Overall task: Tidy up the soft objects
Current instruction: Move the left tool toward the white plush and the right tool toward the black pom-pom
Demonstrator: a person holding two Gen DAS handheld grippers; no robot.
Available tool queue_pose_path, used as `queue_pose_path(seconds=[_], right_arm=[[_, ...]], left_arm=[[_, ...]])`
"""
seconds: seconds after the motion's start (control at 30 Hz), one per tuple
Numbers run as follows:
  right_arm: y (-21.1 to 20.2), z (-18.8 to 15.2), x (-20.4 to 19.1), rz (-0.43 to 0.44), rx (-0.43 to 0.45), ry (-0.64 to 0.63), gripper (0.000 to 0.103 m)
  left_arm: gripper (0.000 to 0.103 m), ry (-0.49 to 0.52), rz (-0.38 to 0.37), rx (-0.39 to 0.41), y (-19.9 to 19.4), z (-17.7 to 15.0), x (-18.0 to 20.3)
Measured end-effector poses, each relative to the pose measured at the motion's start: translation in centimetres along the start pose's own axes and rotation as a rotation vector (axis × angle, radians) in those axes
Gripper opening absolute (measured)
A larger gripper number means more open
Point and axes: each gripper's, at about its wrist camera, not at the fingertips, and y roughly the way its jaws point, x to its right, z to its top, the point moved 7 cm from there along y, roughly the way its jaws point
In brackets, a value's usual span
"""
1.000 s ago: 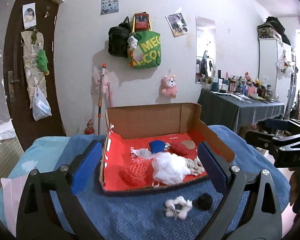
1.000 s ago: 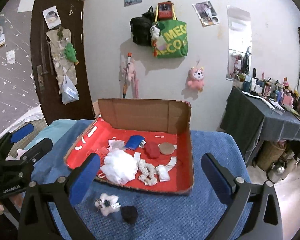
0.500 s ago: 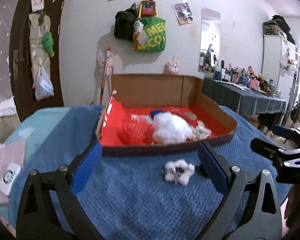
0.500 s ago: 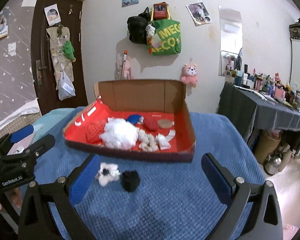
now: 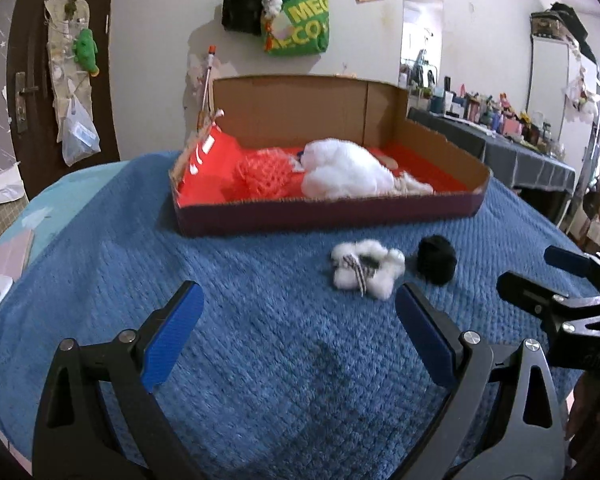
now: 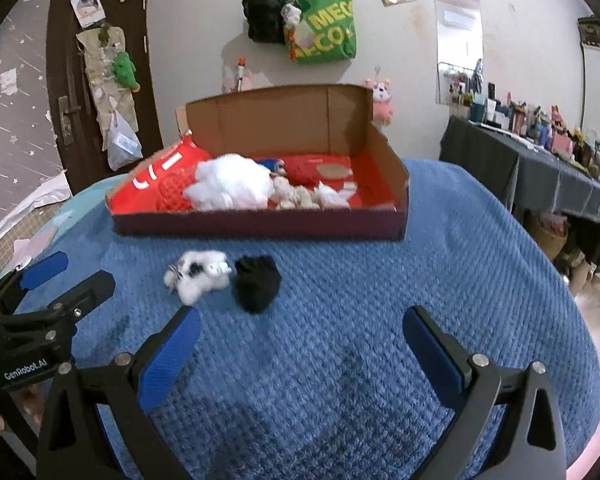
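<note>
Nearest the cameras, the left gripper [image 5: 298,332] and the right gripper [image 6: 302,350] are held low over a blue knitted blanket [image 6: 440,280], each with its blue ribbed pads spread wide and nothing between them. An approach step appears to be in hand, with no pick yet begun. Just beyond the fingertips, two loose soft objects are seen lying on the blanket: a white fluffy toy [image 6: 199,273] with dark markings, lumpy and roughly star-shaped, and a black pom-pom [image 6: 257,283], rounded and fuzzy, just beside it. For the next move, one gripper would likely need to be brought forward and closed gently on one of them, since both should compress easily. Farther back, a shallow cardboard box [image 6: 260,226] with a red lining is seen, already holding a white fluffy bundle [image 6: 228,188], a red netted ball [image 5: 262,172] and smaller pale pieces.
</note>
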Motion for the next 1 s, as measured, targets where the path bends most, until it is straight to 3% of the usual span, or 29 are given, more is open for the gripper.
queue_pose_path(seconds=[0.2,0.7,1.0], right_arm=[[0.6,-1.1,0.6,-0.041,-0.015,-0.006,0.103],[1.5,-1.3,0.8,-0.029,-0.049,0.001,0.103],[2.8,0.1,0.3,0.036,-0.098,-0.012,0.103]], left_arm=[[0.098,0.013,-0.007,-0.033,0.6,-1.0,0.5],[0.098,0.005,-0.009,-0.076,1.6,-0.8,0.2],[0.098,0.033,-0.082,-0.148,3.3,0.2,0.9]])
